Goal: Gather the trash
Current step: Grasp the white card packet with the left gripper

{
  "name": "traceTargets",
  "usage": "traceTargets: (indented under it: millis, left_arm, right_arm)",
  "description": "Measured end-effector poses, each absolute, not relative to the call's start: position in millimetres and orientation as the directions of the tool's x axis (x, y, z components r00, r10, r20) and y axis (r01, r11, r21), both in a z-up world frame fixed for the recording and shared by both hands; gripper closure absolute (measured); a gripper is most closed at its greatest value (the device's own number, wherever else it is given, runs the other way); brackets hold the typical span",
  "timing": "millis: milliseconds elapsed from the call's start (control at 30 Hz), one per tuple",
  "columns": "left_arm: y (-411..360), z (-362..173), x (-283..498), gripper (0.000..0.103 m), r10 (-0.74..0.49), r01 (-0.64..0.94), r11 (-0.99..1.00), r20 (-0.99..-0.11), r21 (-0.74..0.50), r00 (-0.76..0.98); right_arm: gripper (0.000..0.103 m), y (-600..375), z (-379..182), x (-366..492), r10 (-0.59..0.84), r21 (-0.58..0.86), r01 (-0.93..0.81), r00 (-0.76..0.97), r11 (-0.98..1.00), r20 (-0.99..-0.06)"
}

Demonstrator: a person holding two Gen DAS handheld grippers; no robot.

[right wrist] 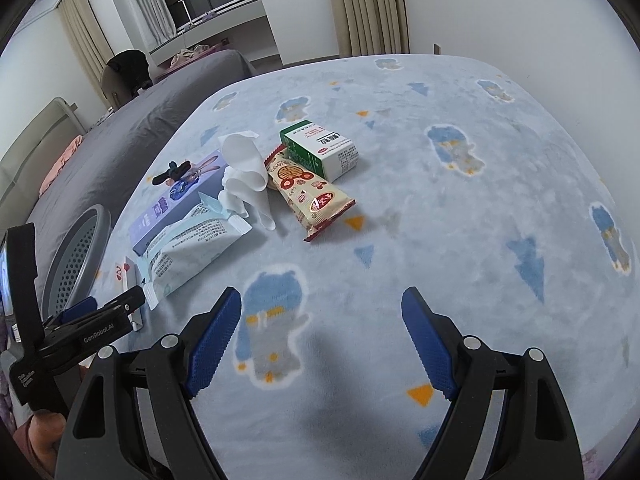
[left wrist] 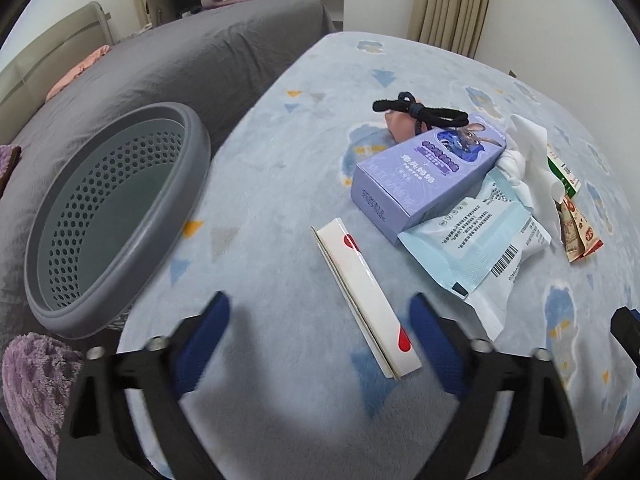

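Both grippers, left (left wrist: 320, 320) and right (right wrist: 322, 312), stand wide and hold nothing, above the blue blanket (right wrist: 460, 240). Just beyond the left fingertips lies a white-and-red flat carton (left wrist: 364, 296); left of it sits the grey perforated basket (left wrist: 116, 216). Past the carton lie a pale wipes pack (left wrist: 476, 240), purple box (left wrist: 424, 172), crumpled tissue (right wrist: 244, 176), snack wrapper (right wrist: 310, 192) and green-white carton (right wrist: 324, 148).

You have a grey perforated bin (left wrist: 116, 216) tipped on its side at the blanket's left edge, mouth open toward the litter. Nearest you lies a flat white sleeve with red marks (left wrist: 366, 300), set diagonally and apart from the heap. Beyond it a lilac carton (left wrist: 424, 168) lies flat, its near end touching a pale blue wipes pack (left wrist: 472, 252). A crumpled white tissue (right wrist: 246, 178) rests against both. Right of that sit a red-trimmed snack wrapper (right wrist: 312, 192) and a green-and-white box (right wrist: 324, 148).
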State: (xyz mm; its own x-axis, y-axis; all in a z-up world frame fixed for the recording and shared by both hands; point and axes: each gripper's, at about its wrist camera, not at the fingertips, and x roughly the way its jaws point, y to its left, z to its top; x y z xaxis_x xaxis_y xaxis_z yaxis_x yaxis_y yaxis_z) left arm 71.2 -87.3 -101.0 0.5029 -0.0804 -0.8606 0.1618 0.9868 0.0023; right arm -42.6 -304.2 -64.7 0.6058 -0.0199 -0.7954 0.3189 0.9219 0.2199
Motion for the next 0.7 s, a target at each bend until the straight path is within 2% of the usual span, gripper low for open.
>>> traceTargets:
  millis: [67,133,167,200,433,700]
  left_arm:
    - [-86.1,-101.5,72.5,0.038,-0.093,0.167,0.986,-0.865,-0.011,0.493]
    - [-83.7,-98.9,72.0,0.055,-0.120,0.181,0.983,-0.862,-0.033,0.493]
    - [-82.4,-97.5,71.2,0.060,-0.139,0.191,0.980,-0.861,-0.050,0.489]
    - [-81.3,-95.9,70.5,0.070,-0.169,0.208,0.975,-0.859,-0.075,0.483]
    - [-82.6,-82.5,58.9,0.076,-0.212,0.269,0.960,-0.841,-0.082,0.498]
    - [-71.6,-61.0,52.2,0.078,-0.185,0.271,0.962,-0.813,-0.035,0.553]
  right_arm:
    - [0.024,-304.1,-65.7,-42.3,-0.018,0.222,0.320,0.603,0.921,-0.797]
    - [0.024,-304.1,-66.1,-42.3,-0.019,0.221,0.321,0.604,0.921,-0.797]
    - [0.024,-304.0,-66.1,-42.5,-0.020,0.221,0.322,0.604,0.921,-0.796]
    - [0.024,-303.7,-66.3,-42.5,-0.021,0.221,0.322,0.605,0.921,-0.796]
    - [0.024,-303.1,-66.2,-42.9,-0.021,0.223,0.324,0.608,0.919,-0.793]
    - [0.024,-293.2,-64.8,-38.2,-0.001,0.233,0.307,0.607,0.923,-0.795]
